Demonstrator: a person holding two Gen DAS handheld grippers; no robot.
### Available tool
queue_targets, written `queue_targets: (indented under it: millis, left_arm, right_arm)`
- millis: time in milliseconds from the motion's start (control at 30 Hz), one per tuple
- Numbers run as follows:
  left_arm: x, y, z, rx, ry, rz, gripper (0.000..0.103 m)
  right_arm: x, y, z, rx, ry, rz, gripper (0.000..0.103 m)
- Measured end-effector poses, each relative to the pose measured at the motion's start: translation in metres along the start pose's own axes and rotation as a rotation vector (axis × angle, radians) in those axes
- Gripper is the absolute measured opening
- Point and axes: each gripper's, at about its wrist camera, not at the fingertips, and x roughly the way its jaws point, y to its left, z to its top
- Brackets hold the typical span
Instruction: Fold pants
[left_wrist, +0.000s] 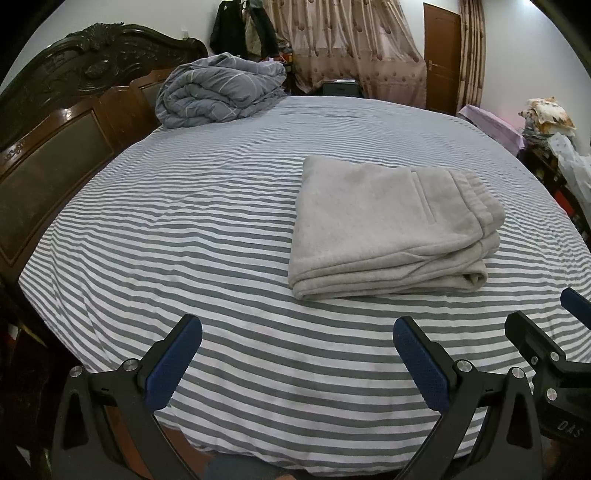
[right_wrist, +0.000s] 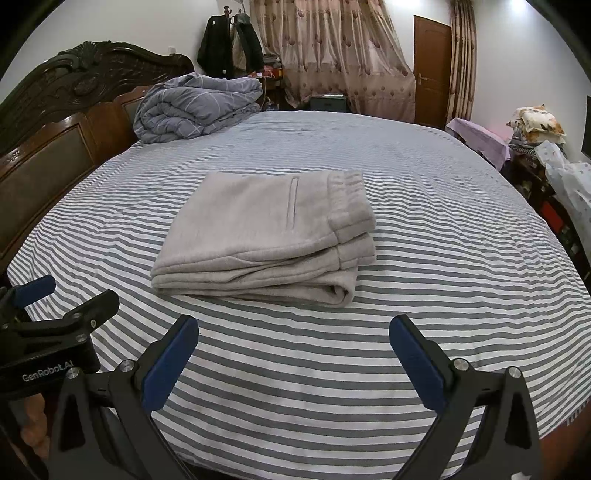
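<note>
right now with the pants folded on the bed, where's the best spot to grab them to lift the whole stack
Probably the near long edge of the pants, where all the folded layers end in one stacked lip facing the open right gripper. Come in low from the near side, one finger sliding under on the striped sheet. The waistband end on the right is thicker and uneven, so a worse bite.

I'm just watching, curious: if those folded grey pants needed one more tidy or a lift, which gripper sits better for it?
Probably the right gripper: the pants lie almost straight ahead of its open jaws. From the left gripper, also open, they sit off to the right.
</note>
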Motion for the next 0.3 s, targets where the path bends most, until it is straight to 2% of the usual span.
queue_targets:
  millis: [300]
  left_arm:
    - [0.0038, -0.0011, -0.001, 0.01, 0.0, -0.02, 0.103]
  right_arm:
    - [0.0053, 0.0017, -0.0046, 0.005, 0.013, 0.008, 0.102]
